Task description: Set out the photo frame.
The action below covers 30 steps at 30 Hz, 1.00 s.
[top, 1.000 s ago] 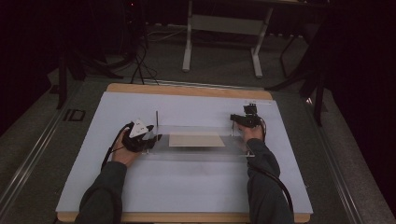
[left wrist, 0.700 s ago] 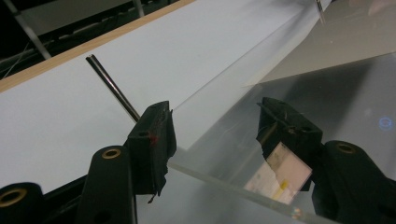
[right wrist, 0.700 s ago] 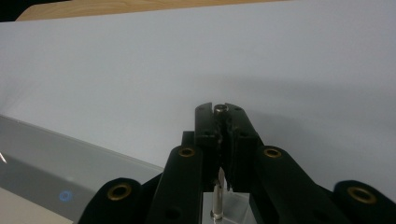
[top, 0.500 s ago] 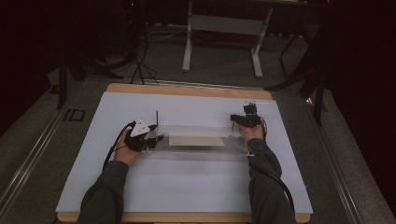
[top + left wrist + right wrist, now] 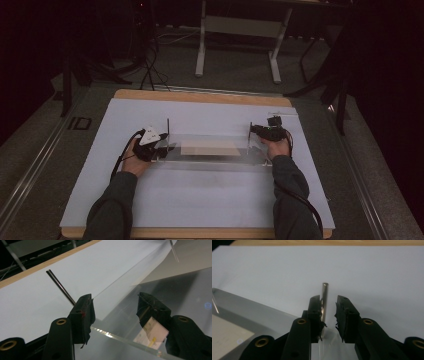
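Two tools work at the ends of a clear acrylic plate lying across the middle of the white tabletop. The left tool is spread, straddling the plate's left edge beside a thin upright metal pin. A tan rectangular sheet rests mid-plate. The right tool stands slightly parted around another steel pin, which touches one jaw.
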{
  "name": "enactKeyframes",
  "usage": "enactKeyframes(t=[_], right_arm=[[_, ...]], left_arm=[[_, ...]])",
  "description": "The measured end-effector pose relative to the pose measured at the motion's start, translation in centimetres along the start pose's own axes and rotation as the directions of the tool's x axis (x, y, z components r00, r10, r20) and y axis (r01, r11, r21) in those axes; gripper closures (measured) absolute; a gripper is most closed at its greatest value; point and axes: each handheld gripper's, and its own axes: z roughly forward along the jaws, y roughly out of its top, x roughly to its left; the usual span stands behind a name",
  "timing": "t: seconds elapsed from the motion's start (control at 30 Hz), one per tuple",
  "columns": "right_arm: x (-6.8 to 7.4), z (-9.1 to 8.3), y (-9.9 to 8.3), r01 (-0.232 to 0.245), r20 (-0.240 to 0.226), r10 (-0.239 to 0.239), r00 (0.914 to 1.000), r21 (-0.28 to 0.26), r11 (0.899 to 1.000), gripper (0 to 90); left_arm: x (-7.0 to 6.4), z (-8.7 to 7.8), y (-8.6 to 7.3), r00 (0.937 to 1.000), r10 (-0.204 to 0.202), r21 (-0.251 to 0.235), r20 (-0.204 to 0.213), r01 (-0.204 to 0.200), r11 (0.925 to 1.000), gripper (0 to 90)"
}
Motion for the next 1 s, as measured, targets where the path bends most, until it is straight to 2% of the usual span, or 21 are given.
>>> enactKeyframes(t=[0.17, 0.27, 0.33, 0.67, 0.8, 1.0], right_arm=[[-0.3, -1.2, -0.6, 0.034, 0.006, -0.034, 0.9994, -0.022, 0.999, 70.8], [0.0, -1.9, -1.2, 0.1, 0.032, -0.1, 0.9945, -0.017, 0.995, 69.6], [0.1, -2.2, -1.6, 0.122, 0.032, -0.121, 0.9921, -0.014, 0.992, 68.8], [-0.1, -2.6, -3.3, 0.167, 0.037, -0.167, 0.9852, 0.007, 0.986, 67.5], [-0.1, -2.8, -3.8, 0.179, 0.018, -0.179, 0.9836, 0.007, 0.984, 67.4], [0.0, -2.9, -4.2, 0.206, 0.012, -0.206, 0.9785, 0.006, 0.979, 67.7]], left_arm=[[0.1, 0.0, 0.1, 1.0, -0.003, 0.001, 0.003, 0.003, 1.0, 45.1], [0.2, 0.0, 0.1, 0.9999, -0.005, 0.007, 0.01, 0.005, 1.0, 45.2], [0.3, 0.0, 0.2, 0.9999, -0.007, 0.007, 0.012, 0.007, 1.0, 45.2], [0.6, 0.0, 0.5, 0.9994, -0.022, 0.021, 0.027, 0.021, 0.9996, 45.6], [0.8, 0.0, 0.7, 0.9989, -0.03, 0.028, 0.036, 0.029, 0.9992, 45.7], [1.1, 0.0, 1.1, 0.9974, -0.05, 0.043, 0.052, 0.048, 0.9979, 45.9]])
